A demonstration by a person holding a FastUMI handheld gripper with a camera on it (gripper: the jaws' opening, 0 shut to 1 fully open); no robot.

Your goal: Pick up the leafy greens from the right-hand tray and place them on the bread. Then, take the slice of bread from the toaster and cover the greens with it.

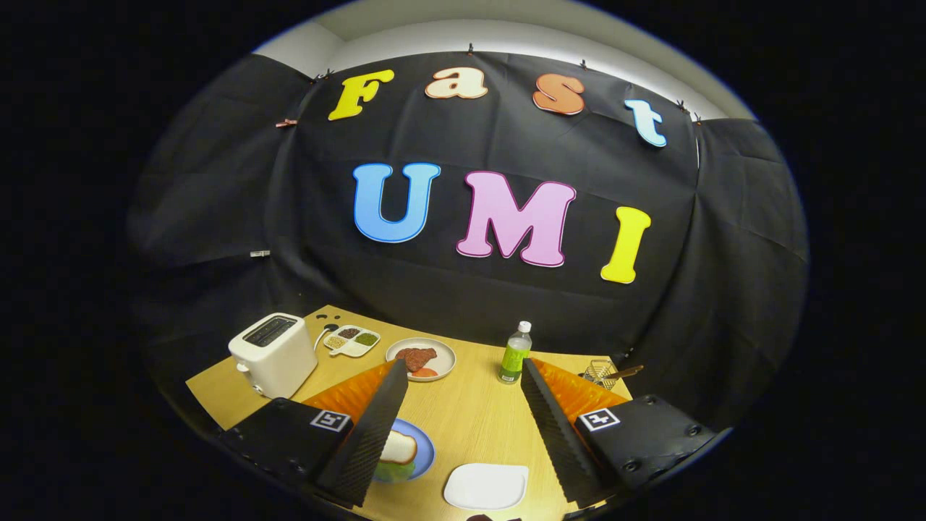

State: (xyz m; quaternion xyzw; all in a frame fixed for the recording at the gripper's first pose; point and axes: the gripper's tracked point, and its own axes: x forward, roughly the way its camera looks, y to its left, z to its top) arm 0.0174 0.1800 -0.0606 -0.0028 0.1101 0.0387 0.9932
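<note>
My gripper hovers above the wooden table, open, with nothing between its fingers. A blue plate lies beside the left finger, which partly hides it. A slice of bread sits on that plate, with leafy greens showing under its near edge. Between the fingers, close to me, lies a white tray with nothing on it. The white toaster stands at the table's far left, its top slots dark.
Beyond the fingers are a white plate with brown meat, a divided dish of condiments, a green bottle, and a wire basket at the far right. The black cloth wall rises right behind the table.
</note>
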